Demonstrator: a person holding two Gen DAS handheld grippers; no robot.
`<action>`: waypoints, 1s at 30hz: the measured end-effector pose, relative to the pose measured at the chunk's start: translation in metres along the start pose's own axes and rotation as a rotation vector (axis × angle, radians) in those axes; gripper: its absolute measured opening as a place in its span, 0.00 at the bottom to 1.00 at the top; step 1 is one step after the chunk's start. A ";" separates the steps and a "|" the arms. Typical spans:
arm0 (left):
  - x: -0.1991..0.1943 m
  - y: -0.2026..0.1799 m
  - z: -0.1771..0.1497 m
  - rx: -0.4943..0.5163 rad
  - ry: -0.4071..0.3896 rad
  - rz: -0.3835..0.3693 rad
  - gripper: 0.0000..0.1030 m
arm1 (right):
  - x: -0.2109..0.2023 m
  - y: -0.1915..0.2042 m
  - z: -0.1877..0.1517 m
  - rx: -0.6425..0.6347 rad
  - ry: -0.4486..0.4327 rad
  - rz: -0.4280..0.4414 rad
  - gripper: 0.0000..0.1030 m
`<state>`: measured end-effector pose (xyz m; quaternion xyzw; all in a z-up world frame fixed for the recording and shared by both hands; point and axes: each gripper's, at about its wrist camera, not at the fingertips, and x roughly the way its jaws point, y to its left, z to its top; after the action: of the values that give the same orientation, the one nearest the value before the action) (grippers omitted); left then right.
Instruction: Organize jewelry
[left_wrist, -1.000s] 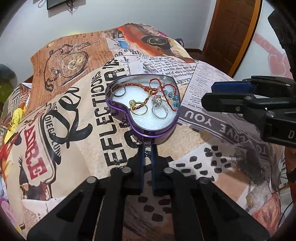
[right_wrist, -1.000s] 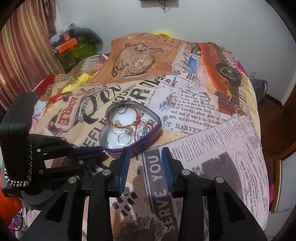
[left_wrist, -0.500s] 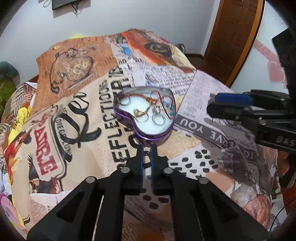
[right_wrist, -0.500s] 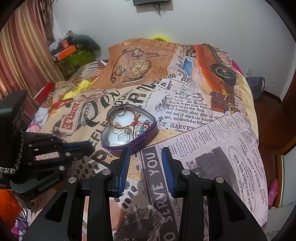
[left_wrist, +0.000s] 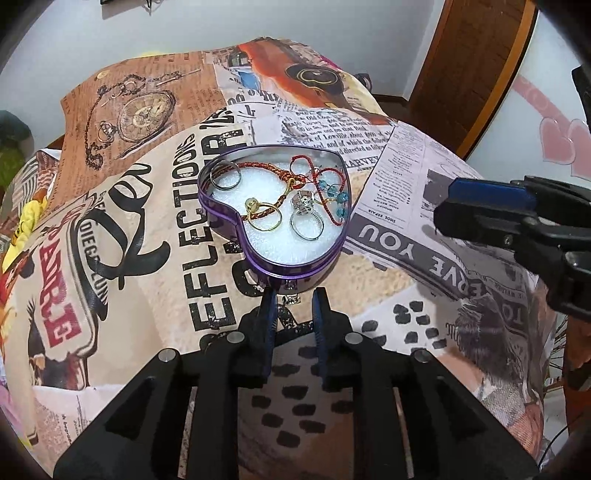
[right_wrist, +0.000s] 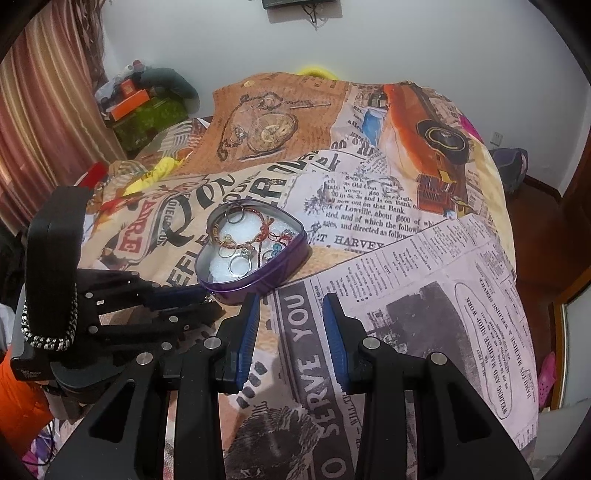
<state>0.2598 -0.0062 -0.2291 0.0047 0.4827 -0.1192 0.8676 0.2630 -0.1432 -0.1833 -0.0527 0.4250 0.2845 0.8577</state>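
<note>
A purple heart-shaped tin (left_wrist: 295, 271) lies open on the printed bedspread, also seen in the right wrist view (right_wrist: 284, 264). On its white foam lie a gold ring (left_wrist: 263, 218), a silver stone ring (left_wrist: 306, 221), a plain silver ring (left_wrist: 226, 177), a red braided bracelet (left_wrist: 269, 169) and a red cord with blue beads (left_wrist: 338, 201). My left gripper (left_wrist: 293, 295) is open, its tips just short of the tin's pointed end, where a small silvery piece (left_wrist: 291, 293) lies. My right gripper (right_wrist: 291, 308) is open and empty, right of the tin.
The bedspread (left_wrist: 129, 258) covers a bed that drops off on all sides. A wooden door (left_wrist: 476, 62) stands at the right. Clutter and a curtain (right_wrist: 44, 122) are at the far left of the bed.
My left gripper has opened from shut and come closer to the tin's pointed end. My right gripper has stayed open and drawn back a little.
</note>
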 end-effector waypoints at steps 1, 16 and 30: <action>0.000 0.000 0.000 0.003 -0.002 0.008 0.10 | 0.000 0.000 0.000 0.001 0.001 0.001 0.31; -0.048 0.005 0.008 -0.028 -0.129 0.003 0.08 | -0.022 0.013 0.003 -0.026 -0.089 -0.035 0.31; -0.035 0.002 0.034 -0.036 -0.121 0.013 0.10 | -0.060 0.035 0.013 -0.077 -0.212 -0.081 0.31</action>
<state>0.2708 -0.0009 -0.1817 -0.0148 0.4312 -0.1048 0.8960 0.2244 -0.1363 -0.1243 -0.0725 0.3182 0.2698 0.9059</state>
